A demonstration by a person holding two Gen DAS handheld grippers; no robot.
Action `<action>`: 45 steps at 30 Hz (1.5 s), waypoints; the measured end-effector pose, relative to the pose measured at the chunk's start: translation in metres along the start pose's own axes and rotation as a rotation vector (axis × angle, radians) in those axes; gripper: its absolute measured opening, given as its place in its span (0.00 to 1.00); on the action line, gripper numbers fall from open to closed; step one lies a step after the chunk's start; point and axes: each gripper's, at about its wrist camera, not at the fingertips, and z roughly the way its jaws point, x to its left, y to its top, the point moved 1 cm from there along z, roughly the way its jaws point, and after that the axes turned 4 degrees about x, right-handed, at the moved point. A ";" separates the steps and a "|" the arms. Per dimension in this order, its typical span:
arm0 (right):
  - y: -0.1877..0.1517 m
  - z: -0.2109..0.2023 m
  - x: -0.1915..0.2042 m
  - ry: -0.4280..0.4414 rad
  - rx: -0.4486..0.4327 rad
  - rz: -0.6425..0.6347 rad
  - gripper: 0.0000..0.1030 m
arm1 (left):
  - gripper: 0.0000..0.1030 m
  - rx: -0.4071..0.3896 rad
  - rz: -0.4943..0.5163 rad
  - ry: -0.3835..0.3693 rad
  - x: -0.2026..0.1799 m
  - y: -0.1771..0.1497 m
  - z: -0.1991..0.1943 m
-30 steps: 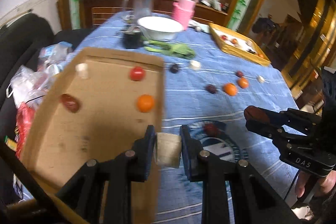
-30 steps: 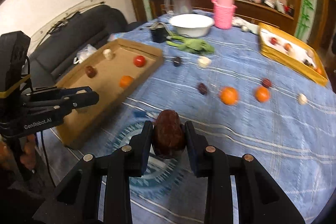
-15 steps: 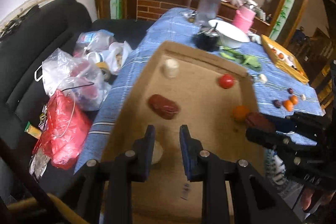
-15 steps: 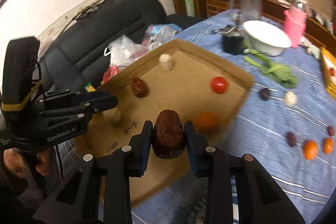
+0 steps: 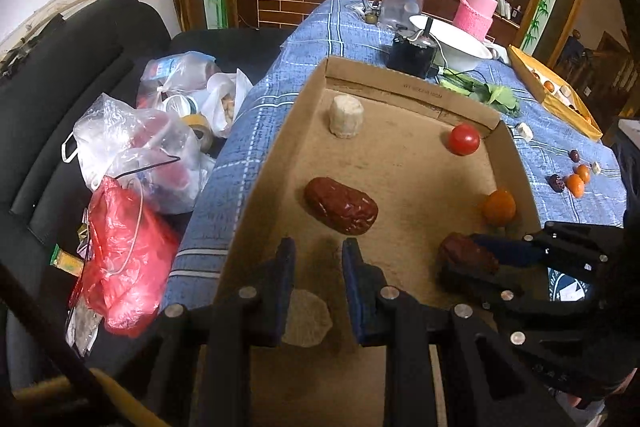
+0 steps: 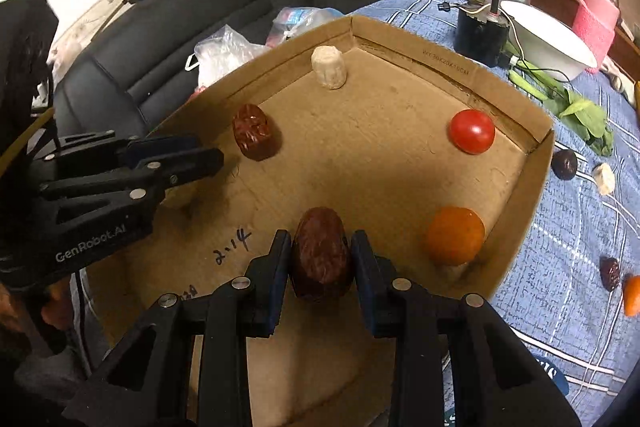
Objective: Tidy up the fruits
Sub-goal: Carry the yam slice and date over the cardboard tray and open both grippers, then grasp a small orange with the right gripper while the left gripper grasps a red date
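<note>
My right gripper [image 6: 320, 259] clamps a dark-red wrinkled date [image 6: 321, 255] over the brown cardboard tray [image 6: 400, 39]; my left gripper [image 5: 318, 267], near shut, has a pale chunk [image 5: 306, 319] sitting under its jaws; an orange round fruit [image 6: 455, 235] lies beside.

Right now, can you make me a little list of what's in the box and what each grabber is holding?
Box: cardboard tray on the blue tablecloth
Already in box: one red date, one white chunk, one red tomato, one orange fruit
Right gripper: shut on a second red date, over the box
Left gripper: a pale chunk sits low between its fingers
Outside box: more small fruits on the cloth
</note>
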 end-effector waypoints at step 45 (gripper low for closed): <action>-0.158 -0.154 -0.174 -0.204 -0.125 0.309 0.58 | 0.81 -0.073 0.156 0.036 -0.204 -0.025 -0.031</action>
